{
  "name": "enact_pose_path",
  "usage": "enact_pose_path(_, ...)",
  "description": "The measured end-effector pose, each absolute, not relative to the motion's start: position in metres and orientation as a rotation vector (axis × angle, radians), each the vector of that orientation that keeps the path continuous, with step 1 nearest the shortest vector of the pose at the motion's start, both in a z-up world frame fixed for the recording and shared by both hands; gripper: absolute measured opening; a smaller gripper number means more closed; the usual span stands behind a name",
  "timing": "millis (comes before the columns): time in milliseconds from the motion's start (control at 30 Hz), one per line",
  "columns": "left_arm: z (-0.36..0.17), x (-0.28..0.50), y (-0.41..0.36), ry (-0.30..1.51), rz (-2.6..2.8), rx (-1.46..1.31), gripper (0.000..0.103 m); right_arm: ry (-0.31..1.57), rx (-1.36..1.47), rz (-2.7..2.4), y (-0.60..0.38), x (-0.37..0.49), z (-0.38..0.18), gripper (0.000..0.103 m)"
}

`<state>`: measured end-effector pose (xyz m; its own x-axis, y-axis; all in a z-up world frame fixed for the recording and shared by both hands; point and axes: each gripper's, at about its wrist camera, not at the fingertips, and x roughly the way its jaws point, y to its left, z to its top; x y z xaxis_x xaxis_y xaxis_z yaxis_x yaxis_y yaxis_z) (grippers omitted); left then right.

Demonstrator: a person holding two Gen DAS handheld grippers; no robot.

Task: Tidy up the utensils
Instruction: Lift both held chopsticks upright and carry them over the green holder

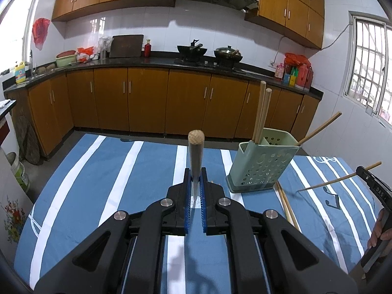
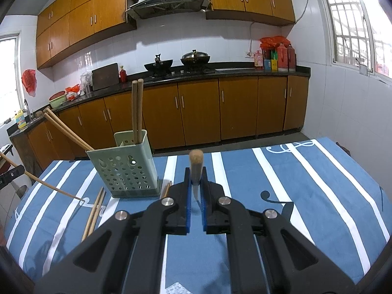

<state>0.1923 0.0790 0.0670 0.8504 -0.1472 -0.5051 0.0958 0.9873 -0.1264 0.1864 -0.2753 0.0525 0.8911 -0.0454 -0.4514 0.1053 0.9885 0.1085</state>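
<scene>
A green perforated utensil holder (image 1: 259, 164) (image 2: 125, 169) stands on the blue striped tablecloth (image 1: 103, 178) (image 2: 281, 196) with several chopsticks (image 1: 262, 110) (image 2: 137, 110) upright or leaning in it. My left gripper (image 1: 195, 183) is shut on a chopstick (image 1: 196, 152) that points away from the camera, left of the holder. My right gripper (image 2: 195, 183) is shut on a chopstick (image 2: 196, 166), right of the holder. The right gripper also shows at the right edge of the left wrist view (image 1: 367, 174) with its chopstick (image 1: 340, 178) slanting down. Loose chopsticks (image 1: 286, 203) (image 2: 94, 213) lie beside the holder.
Behind the table run brown kitchen cabinets (image 1: 147, 103) (image 2: 201, 112) under a dark counter with two woks (image 1: 191, 49) (image 2: 196, 57), bottles (image 1: 299, 73) and a sink area (image 1: 29, 73). A bucket (image 1: 18, 171) stands on the floor at the left.
</scene>
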Motion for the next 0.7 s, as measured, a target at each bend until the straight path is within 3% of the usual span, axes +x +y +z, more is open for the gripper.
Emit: enact_pose_path(700,0.131,0.165,0.046,0.448,-0.358,-0.095,0.007,0.324,0.221,0.149,-0.265,0.167,0.141,0.008)
